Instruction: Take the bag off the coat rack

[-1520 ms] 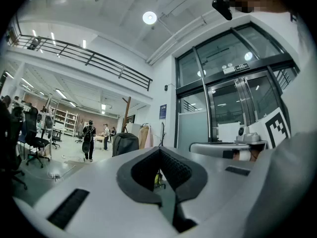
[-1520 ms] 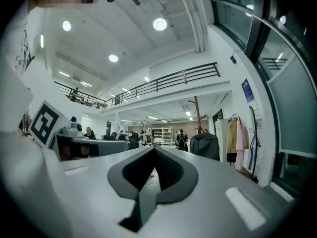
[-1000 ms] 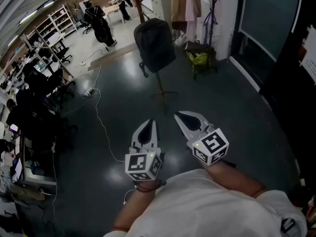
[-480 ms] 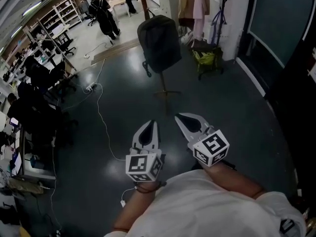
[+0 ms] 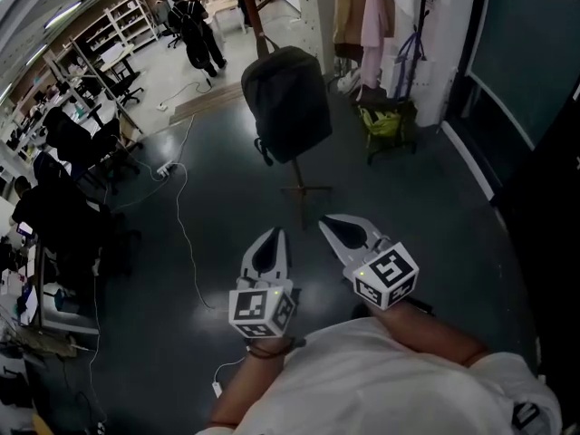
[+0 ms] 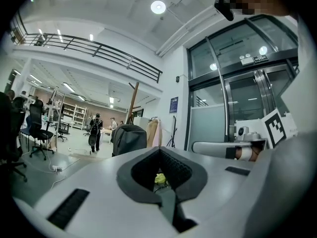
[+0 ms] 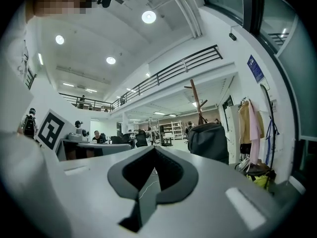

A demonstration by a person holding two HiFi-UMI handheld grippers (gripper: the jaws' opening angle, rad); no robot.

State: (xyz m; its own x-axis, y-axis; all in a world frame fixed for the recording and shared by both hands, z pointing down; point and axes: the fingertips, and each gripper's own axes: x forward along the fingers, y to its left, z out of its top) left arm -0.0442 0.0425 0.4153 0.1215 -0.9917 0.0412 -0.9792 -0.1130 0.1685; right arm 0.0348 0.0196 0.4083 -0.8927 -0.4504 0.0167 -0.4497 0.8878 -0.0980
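Dark glossy floor (image 5: 435, 225), shelves (image 5: 127, 25) beyond. The bag (image 5: 285, 102) hangs on the rack (image 5: 304, 188), well apart from the left tongs (image 5: 275, 235) and right tongs (image 5: 325, 222), both pressed together, empty. Only the gripper views show a balcony rail (image 6: 99, 48).

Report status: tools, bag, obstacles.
Left tool, right tool both shut, empty. Bag hangs on coat rack, ahead, untouched. Nothing between.

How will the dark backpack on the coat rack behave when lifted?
The backpack looks like soft fabric, rounded: it probably sags when lifted. Its fullish shape suggests moderate weight. Hanging from the slim coat rack, it may swing and rock the rack.
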